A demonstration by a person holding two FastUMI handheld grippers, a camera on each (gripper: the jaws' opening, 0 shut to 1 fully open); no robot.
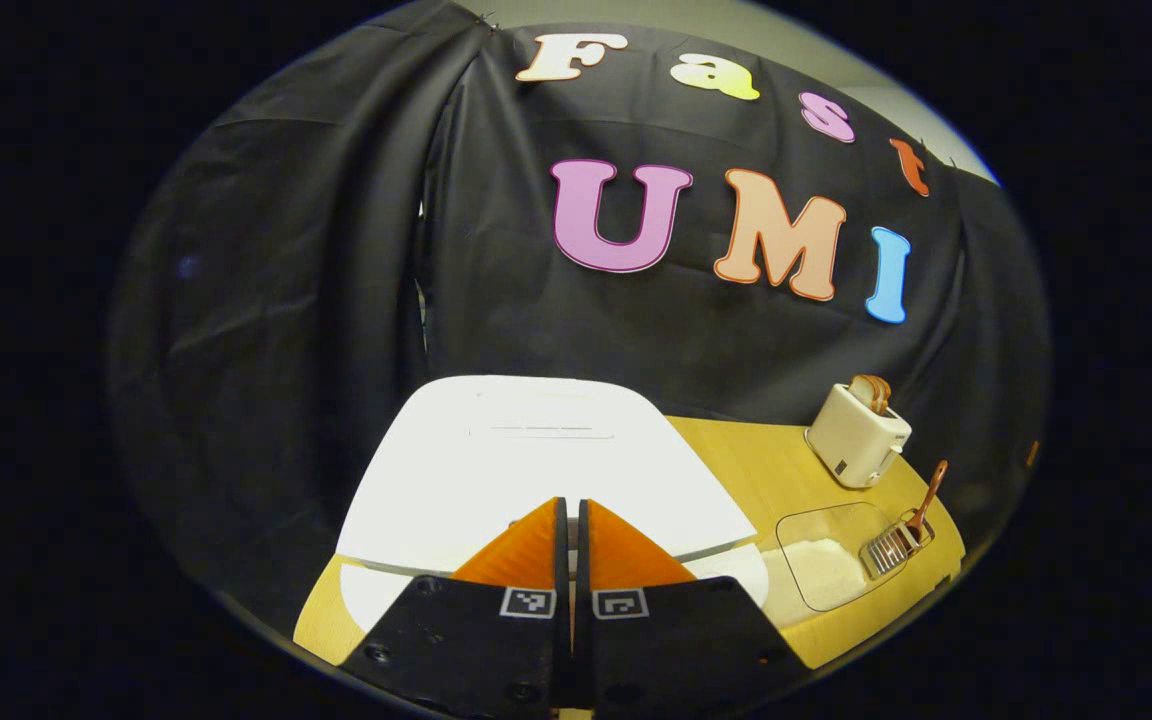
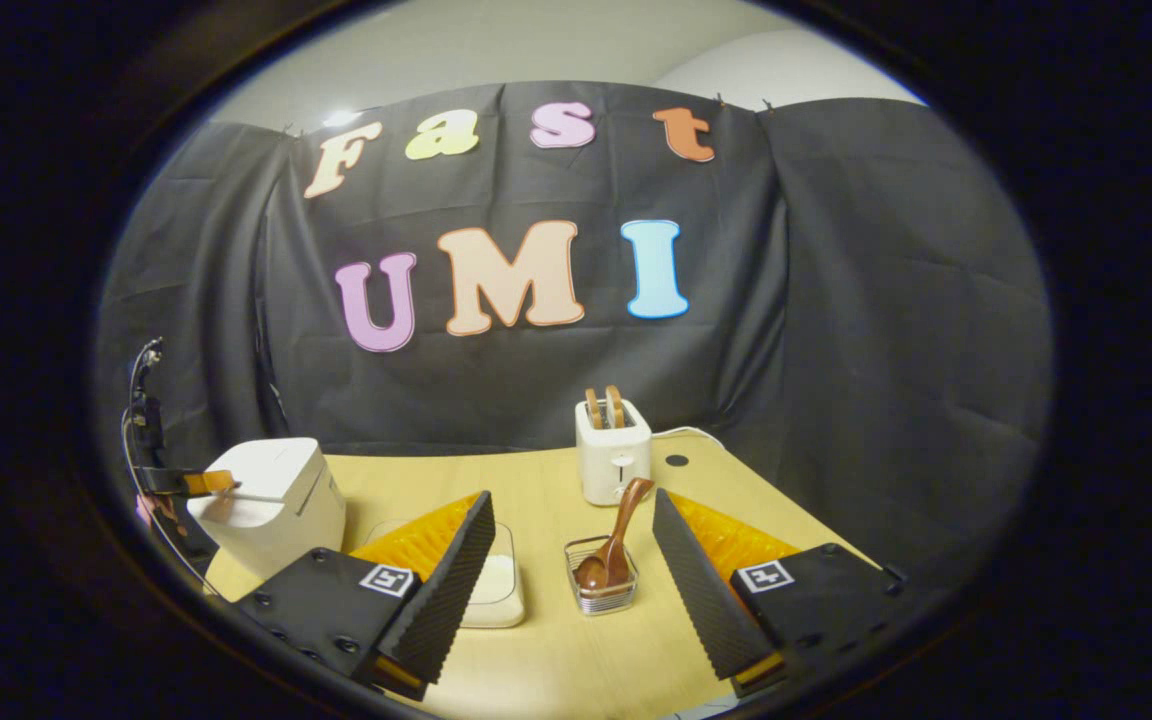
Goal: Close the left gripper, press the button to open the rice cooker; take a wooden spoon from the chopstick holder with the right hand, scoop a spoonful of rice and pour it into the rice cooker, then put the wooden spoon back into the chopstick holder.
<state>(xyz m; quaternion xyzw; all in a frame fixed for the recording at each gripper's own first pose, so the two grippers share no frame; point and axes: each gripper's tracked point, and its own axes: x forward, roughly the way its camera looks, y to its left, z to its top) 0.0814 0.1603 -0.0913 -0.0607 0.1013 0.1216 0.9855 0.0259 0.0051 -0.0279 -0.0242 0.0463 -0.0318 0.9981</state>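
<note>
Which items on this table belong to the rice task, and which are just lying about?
Task things:
rice cooker
wooden spoon
chopstick holder
clear container of rice
left claw, shut
right claw, open

Lying about:
toaster with toast

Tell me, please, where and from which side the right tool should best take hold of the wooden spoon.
Probably by the handle: the wooden spoon stands bowl-down in the chopstick holder, its handle leaning up and to the right above the rim. The open right tool already faces it, so come straight forward, a little above the rim, and close on the bare handle from its two sides.
</note>
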